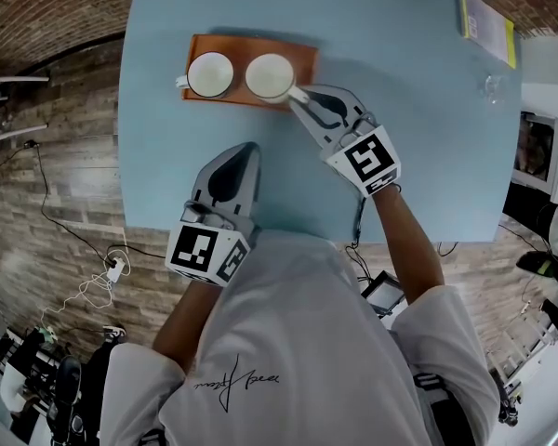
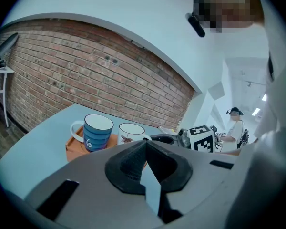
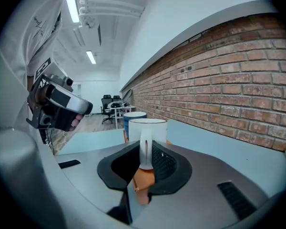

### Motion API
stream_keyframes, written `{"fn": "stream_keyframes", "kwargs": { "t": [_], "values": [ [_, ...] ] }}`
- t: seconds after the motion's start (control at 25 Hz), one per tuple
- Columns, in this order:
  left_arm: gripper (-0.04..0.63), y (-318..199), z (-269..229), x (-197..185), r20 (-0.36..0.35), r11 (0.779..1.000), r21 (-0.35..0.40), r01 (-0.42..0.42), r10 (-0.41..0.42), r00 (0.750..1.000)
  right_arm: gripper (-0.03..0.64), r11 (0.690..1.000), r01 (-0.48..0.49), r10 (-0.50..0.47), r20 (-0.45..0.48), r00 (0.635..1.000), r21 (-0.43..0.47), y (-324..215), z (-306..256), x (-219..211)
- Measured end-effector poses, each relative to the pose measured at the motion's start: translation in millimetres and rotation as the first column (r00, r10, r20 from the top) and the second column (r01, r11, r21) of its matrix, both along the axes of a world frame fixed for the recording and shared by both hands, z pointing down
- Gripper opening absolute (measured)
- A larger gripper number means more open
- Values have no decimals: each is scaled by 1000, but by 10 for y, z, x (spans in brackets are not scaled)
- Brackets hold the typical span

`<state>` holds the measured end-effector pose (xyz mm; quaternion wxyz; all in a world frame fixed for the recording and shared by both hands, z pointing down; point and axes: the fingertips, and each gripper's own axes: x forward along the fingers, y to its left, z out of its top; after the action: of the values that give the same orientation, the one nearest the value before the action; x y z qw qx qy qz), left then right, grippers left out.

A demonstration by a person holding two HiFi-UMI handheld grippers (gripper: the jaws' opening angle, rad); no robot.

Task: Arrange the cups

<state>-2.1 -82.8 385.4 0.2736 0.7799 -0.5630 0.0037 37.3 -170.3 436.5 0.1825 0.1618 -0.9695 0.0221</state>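
Here, the white cup stands on the orange tray just beside the blue cup, and the tray lies near the far edge of the table, left of its middle. We see the right claw clamped on the white cup's handle, which juts toward the near right corner. The left claw hangs by the near edge, jaws together on nothing, well apart from the tray.

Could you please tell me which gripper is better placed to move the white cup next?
Right. The right gripper grips the white cup by its handle; the left gripper is shut, well back from the tray.
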Motion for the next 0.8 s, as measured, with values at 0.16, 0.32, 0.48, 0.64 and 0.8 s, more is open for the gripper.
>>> {"fn": "stream_keyframes", "kwargs": {
  "t": [0.16, 0.32, 0.48, 0.64, 0.8],
  "values": [
    [8, 4, -14, -14, -5, 1000, 6, 5, -5, 1000, 63, 998, -54, 55, 23, 998, -28, -32, -23, 73],
    [8, 3, -15, -39, -16, 1000, 10, 5, -5, 1000, 63, 995, -97, 99, 41, 994, -36, -38, -107, 89],
    [8, -51, -35, -48, -11, 999, 33, 0, 0, 1000, 63, 991, -133, 134, 49, 990, -29, -28, -195, 110],
    [8, -35, -113, -104, 29, 997, 77, 5, -8, 1000, 63, 981, -189, 191, 68, 979, -41, 22, -243, 142],
    [8, 38, -205, -176, 43, 993, 118, 21, -27, 999, 63, 964, -262, 266, 102, 959, -54, 44, -319, 179]
  ]
}}
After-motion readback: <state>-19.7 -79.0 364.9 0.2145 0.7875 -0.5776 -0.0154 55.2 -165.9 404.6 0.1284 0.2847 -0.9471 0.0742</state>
